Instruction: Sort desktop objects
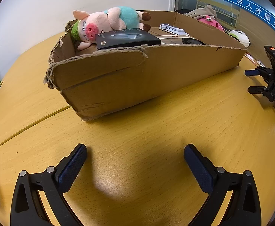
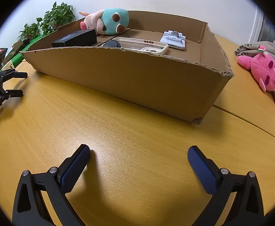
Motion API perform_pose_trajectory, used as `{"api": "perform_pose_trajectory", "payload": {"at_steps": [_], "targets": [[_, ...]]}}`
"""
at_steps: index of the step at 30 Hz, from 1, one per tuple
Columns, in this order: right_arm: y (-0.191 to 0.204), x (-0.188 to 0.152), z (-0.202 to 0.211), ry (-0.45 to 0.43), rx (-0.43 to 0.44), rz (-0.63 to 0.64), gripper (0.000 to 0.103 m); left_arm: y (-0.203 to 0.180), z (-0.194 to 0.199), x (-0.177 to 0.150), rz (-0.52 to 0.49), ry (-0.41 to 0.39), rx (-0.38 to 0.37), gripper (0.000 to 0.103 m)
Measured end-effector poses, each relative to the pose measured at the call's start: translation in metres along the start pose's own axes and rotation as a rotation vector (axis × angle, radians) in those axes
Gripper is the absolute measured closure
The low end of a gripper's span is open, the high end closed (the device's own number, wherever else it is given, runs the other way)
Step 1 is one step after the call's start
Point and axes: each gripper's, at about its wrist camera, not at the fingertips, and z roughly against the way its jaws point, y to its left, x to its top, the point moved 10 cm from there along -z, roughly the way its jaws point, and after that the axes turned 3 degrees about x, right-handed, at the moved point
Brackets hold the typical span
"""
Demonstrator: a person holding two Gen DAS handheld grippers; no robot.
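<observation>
A torn cardboard box (image 1: 137,79) (image 2: 137,79) stands on the wooden table (image 1: 137,131) (image 2: 128,131). In it lie a pig plush in a teal shirt (image 1: 107,22) (image 2: 107,20), a black flat box (image 1: 126,38) (image 2: 75,37), a white folded stand (image 1: 172,29) (image 2: 173,38), a beige phone case (image 2: 143,46) and a dark round item (image 2: 111,43). My left gripper (image 1: 135,152) is open and empty, low over the table in front of the box; it also shows in the right wrist view (image 2: 20,83). My right gripper (image 2: 138,153) is open and empty; it also shows in the left wrist view (image 1: 253,81).
A pink plush (image 2: 265,73) (image 1: 211,23) and a beige cloth bag (image 2: 254,48) lie on the table right of the box. A white plush (image 1: 240,36) sits behind the box. Potted plants (image 2: 50,20) stand at the far left by the wall.
</observation>
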Motion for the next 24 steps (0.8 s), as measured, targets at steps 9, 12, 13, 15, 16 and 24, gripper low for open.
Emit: {"api": "perform_pose_trajectory", "payload": {"at_steps": [9,12,13,15,16,24], "targets": [[-0.0001,0.0001,0.0001,0.0,0.001,0.001,0.0,-0.0011,-0.0006,0.0011,-0.006,0.0,-0.003,0.0],[-0.0001,0.0002,0.0001,0.0,0.001,0.002,0.0,-0.0013,-0.0007,0.0009,-0.007,0.0,-0.004,0.0],[-0.0001,0.0002,0.0001,0.0,0.001,0.002,0.0,-0.0013,-0.0007,0.0008,-0.008,0.0,-0.005,0.0],[-0.0001,0.0003,0.0001,0.0,0.001,0.002,0.0,-0.0014,-0.0007,0.0008,-0.008,0.0,-0.005,0.0],[-0.0001,0.0004,0.0001,0.0,0.001,0.002,0.0,-0.0014,-0.0008,0.001,-0.009,-0.001,-0.006,0.0],[-0.0001,0.0004,0.0001,0.0,0.002,0.003,0.0,-0.0013,-0.0012,0.002,-0.014,-0.001,-0.01,0.0]]}}
